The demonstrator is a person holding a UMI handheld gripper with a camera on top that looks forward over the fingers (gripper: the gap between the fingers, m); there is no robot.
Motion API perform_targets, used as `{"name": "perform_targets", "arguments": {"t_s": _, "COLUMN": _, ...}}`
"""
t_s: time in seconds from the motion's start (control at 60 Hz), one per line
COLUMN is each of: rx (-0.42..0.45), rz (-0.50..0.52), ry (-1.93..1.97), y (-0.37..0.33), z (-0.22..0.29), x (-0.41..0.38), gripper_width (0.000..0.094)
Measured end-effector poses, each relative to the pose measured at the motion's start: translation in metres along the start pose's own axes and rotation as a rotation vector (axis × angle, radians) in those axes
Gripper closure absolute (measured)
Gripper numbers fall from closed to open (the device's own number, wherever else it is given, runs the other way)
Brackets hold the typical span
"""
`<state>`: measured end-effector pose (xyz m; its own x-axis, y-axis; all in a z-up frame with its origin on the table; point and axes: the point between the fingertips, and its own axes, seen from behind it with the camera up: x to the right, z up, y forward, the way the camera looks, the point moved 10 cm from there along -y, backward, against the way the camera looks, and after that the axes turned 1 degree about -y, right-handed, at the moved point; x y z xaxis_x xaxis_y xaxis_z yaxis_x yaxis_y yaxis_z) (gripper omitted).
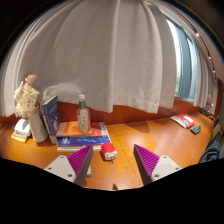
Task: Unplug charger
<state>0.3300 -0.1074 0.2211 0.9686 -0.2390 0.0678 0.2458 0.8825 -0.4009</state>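
A small red and white charger block (108,152) lies on the wooden desk (150,135), just ahead of my fingers and slightly nearer the left one. My gripper (113,163) is open, its two purple pads (82,160) spread wide with bare desk between them. The charger is beyond the fingertips and touches neither finger. No cable or socket shows clearly.
A bottle (83,115) stands on a stack of books (80,137) behind the charger. Upright books (45,115) and a figurine (27,97) stand to the left. A red item (187,122) lies at the far right. White curtains (110,55) hang behind the desk.
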Motion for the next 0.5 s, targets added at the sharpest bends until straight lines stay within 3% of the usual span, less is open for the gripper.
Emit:
{"name": "perform_targets", "arguments": {"t_s": 0.233, "rx": 0.100, "rz": 0.052, "ry": 0.018, "y": -0.098, "z": 0.020, "x": -0.071, "gripper_width": 0.0119}}
{"name": "perform_targets", "arguments": {"t_s": 0.5, "rx": 0.040, "rz": 0.197, "ry": -0.031, "y": -0.164, "z": -0.023, "x": -0.177, "gripper_width": 0.0100}}
